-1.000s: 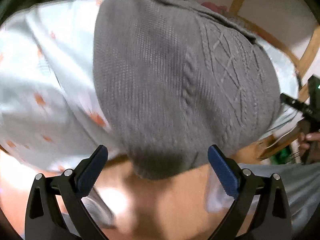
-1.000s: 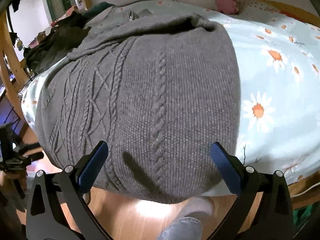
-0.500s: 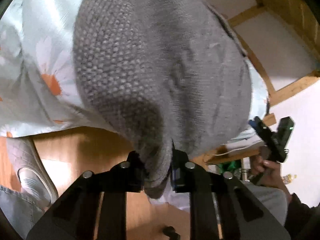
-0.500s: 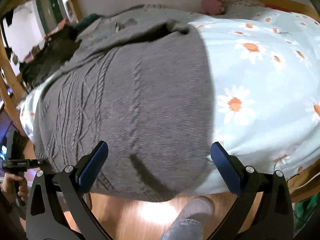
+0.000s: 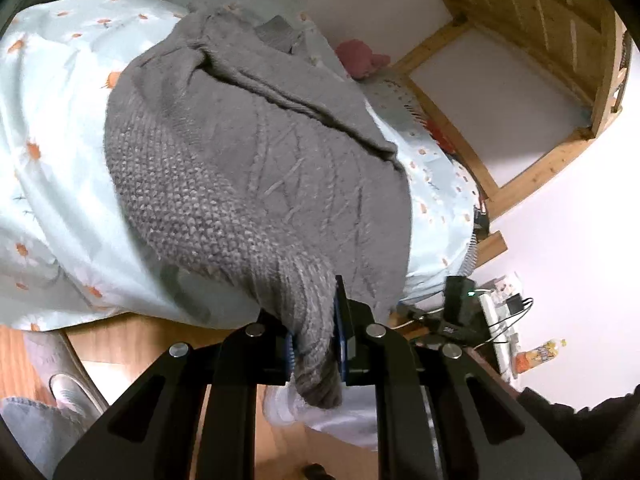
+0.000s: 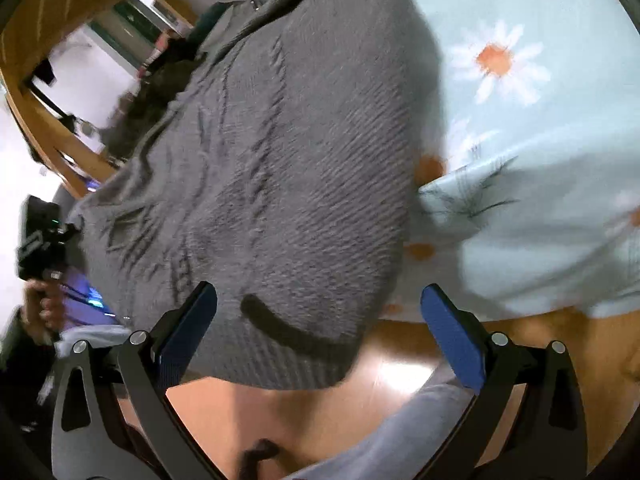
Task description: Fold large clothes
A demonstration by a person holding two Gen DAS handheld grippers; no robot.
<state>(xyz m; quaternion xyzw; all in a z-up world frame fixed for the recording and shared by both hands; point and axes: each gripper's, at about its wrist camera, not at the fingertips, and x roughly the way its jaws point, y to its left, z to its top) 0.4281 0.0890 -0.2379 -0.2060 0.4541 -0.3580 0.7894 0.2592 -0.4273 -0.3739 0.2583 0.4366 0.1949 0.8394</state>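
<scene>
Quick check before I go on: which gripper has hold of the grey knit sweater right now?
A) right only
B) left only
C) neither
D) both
B: the left gripper is shut on a bunched corner of the grey knit sweater, while the right gripper stands wide open over the hem, its blue pads clear of the knit.

Sweater (image 5: 256,168) spread on bedsheet (image 5: 60,168), one end hanging over bed's near edge above floor (image 5: 132,340). Left gripper (image 5: 314,344) at one hanging corner, knit between its pads. Right gripper (image 6: 320,332) at other corner, hem between its parted fingers. Toy (image 5: 360,58) at far end of bed, beside frame (image 5: 448,120). Shoe (image 5: 64,384) on floor under bed's edge.
</scene>
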